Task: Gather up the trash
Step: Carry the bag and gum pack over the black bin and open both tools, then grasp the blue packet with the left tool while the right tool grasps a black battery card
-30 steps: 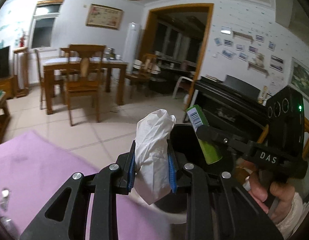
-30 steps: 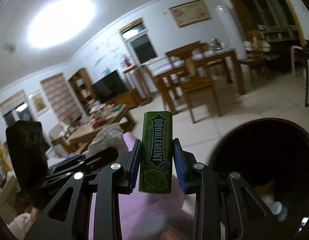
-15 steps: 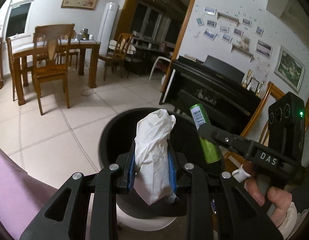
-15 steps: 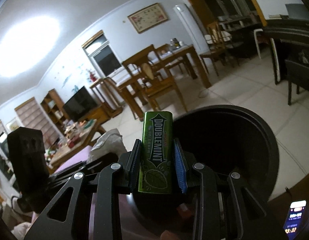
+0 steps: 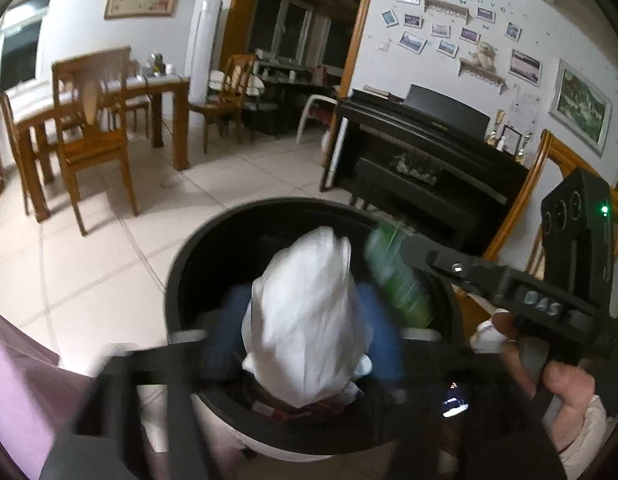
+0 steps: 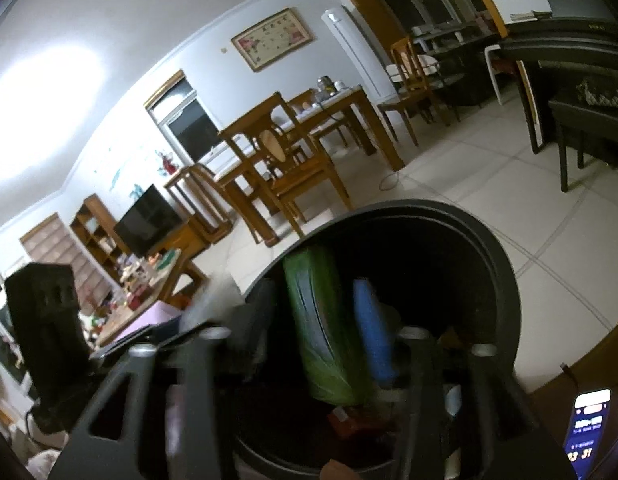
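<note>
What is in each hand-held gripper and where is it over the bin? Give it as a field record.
left hand-held gripper: around a crumpled white tissue; blurred
right hand-held gripper: around a green gum pack; blurred
trash bin: black, round, open top, on the tiled floor
position: both items over the bin's mouth, the gum pack to the right of the tissue in the left view
bin contents: some trash at the bottom, too dark to name
released: not clear from the blur
</note>
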{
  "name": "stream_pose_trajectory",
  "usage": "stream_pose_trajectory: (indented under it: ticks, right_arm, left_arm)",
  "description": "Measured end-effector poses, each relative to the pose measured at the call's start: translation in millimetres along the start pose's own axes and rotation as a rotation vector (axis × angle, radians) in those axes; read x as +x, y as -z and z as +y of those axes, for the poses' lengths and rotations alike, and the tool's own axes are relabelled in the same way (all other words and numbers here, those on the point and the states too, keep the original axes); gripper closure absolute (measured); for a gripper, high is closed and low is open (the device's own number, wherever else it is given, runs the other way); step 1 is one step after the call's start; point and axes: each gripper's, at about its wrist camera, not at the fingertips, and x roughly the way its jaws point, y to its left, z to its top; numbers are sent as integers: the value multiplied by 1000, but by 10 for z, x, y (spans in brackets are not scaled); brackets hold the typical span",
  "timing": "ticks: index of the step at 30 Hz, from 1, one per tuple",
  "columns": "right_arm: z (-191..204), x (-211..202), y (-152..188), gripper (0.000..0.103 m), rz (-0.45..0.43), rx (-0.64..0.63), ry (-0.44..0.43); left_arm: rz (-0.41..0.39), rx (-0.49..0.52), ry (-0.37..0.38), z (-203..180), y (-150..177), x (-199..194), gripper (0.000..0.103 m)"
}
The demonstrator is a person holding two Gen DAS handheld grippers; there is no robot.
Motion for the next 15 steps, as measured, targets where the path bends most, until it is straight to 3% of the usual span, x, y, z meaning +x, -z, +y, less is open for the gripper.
stream_pose_trajectory:
  ticks: [1,2,15]
  right_arm:
    - [-6,-28,-5,30,-12,5,5]
    - [-10,-58,-8,28,-26,7,5]
    - [327,-71,41,25,-7,-46,-23]
  left_arm:
    - [-19,3,-18,-13,17,-37,7]
    - [-35,7,-31,-22,7,-71,7]
    - [-69,-54,-100,279,104,-633,5]
